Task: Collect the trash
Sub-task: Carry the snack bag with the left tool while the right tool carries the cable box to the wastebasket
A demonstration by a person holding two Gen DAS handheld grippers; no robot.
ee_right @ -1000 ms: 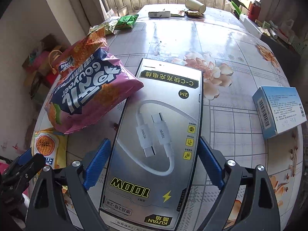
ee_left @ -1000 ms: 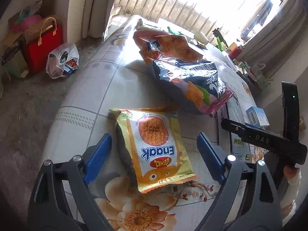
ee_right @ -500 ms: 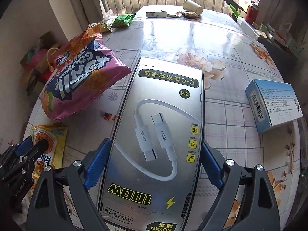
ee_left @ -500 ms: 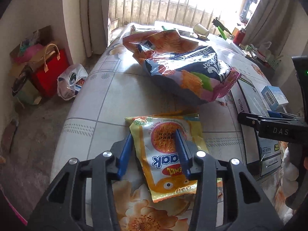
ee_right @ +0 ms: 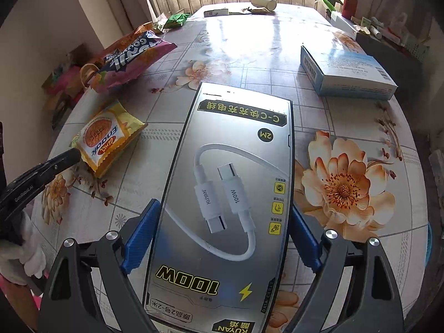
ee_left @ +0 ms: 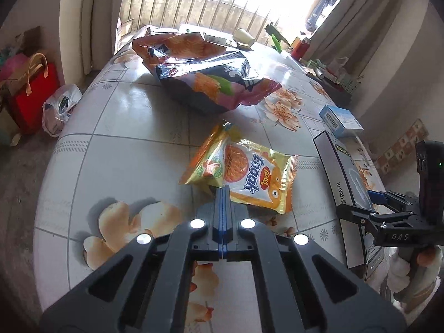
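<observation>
Moved: yellow plastic snack packet (ee_left: 244,174) has been turned and its near edge lifted off the flowered tabletop (ee_left: 125,127).
Left gripper (ee_left: 222,191): jaws just closed, clenched on this packet.
Right gripper (ee_right: 222,238): spread wide around the silver cable box (ee_right: 230,188); whether pressed cannot be told.

I log a yellow snack packet (ee_left: 244,176) with an orange disc and blue lettering; a pink, navy and orange chip bag (ee_left: 213,83); a silver cable box (ee_right: 230,194) with black border, yellow print and a white cable picture; a pale blue box (ee_right: 347,73); a white grid-patterned counter (ee_left: 125,138) with orange flowers; blue-padded black tongs (ee_right: 222,238).
</observation>
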